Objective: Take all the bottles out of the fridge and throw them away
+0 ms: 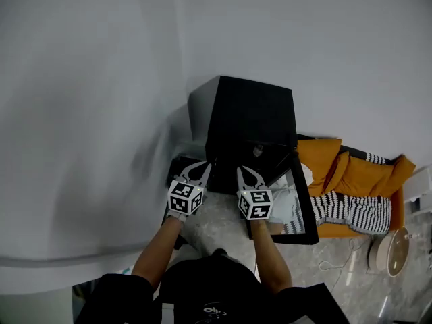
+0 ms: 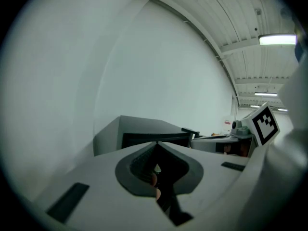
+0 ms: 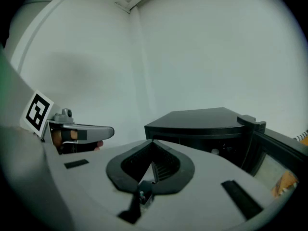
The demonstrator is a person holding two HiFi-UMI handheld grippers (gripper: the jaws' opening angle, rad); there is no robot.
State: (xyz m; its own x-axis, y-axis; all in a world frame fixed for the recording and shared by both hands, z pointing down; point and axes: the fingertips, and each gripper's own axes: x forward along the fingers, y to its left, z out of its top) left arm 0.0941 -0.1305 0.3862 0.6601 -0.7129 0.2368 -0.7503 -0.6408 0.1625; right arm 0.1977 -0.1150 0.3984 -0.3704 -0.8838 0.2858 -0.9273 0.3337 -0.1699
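A black mini fridge (image 1: 250, 123) stands against the white wall, its glass door (image 1: 302, 208) swung open to the right. Inside its dark opening a small pale round thing (image 1: 258, 150) shows; I cannot tell whether it is a bottle. My left gripper (image 1: 204, 165) and right gripper (image 1: 241, 170) hang side by side just in front of the fridge, both shut with nothing between the jaws. In the left gripper view the gripper (image 2: 156, 143) points at the fridge (image 2: 139, 131). From the right gripper (image 3: 152, 141) I see the fridge (image 3: 202, 124) and its door (image 3: 274, 158).
An orange sofa (image 1: 358, 174) with a striped blanket (image 1: 351, 211) lies right of the fridge door. A round beige device (image 1: 391, 252) sits on the grey floor at the lower right. A low black object (image 1: 179, 169) lies left of the fridge by the wall.
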